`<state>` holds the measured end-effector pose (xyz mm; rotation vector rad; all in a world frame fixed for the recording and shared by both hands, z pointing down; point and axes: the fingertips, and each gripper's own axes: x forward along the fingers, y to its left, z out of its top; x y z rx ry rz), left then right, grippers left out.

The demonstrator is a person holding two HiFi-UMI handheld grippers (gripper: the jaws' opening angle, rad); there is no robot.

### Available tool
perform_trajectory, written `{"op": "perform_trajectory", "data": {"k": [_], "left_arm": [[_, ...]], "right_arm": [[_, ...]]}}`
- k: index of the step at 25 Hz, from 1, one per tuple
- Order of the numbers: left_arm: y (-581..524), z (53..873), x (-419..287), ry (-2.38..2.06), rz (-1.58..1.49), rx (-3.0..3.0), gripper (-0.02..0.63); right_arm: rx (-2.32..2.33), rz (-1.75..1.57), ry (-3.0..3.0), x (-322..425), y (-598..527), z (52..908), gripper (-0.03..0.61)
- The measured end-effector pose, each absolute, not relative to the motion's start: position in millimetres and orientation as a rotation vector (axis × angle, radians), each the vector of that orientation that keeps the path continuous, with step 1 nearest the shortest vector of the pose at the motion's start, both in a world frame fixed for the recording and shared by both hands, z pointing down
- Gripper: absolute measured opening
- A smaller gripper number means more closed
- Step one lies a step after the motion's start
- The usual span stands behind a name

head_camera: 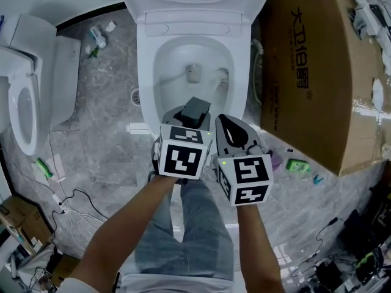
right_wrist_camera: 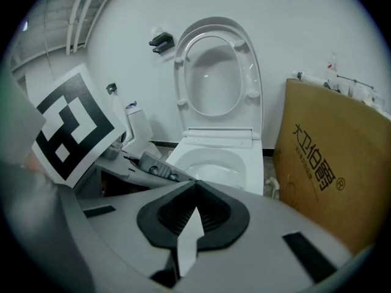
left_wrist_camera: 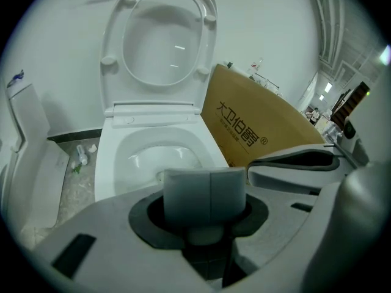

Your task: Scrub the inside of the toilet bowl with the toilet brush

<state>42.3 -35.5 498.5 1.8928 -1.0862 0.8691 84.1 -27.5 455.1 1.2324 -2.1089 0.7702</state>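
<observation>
Room: grey tiled floor, with a white wall behind.
Toilet brush: its grey handle end stood at low centre of the frame, over the toilet bowl. You could judge it light, stiff, smooth plastic, best gripped high on the handle.
Left gripper: clamped on that handle end.
Right gripper: pressed together, empty.
Hidden: shaft and bristles lay beneath your grippers, so contact with the bowl couldn't be told.
Beside: cardboard box, at the right of the frame.

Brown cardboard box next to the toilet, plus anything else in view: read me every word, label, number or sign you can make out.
"大卫伯爵" with a ® mark: black print on the brown cardboard box.
Smaller line of print along the box edge: too small to read.
Small green packet on the floor: too small to read.
Black-and-white marker cubes: patterns only, no words.
</observation>
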Motion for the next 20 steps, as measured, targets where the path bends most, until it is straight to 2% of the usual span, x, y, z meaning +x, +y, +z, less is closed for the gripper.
{"op": "perform_trajectory", "data": {"k": [20], "left_arm": [[-72.3, 507.6, 18.7, -1.182, 0.836, 1.882, 0.156]], "right_arm": [[1.204, 0.783, -2.118, 79.0, -28.4, 471.4, 0.002]]}}
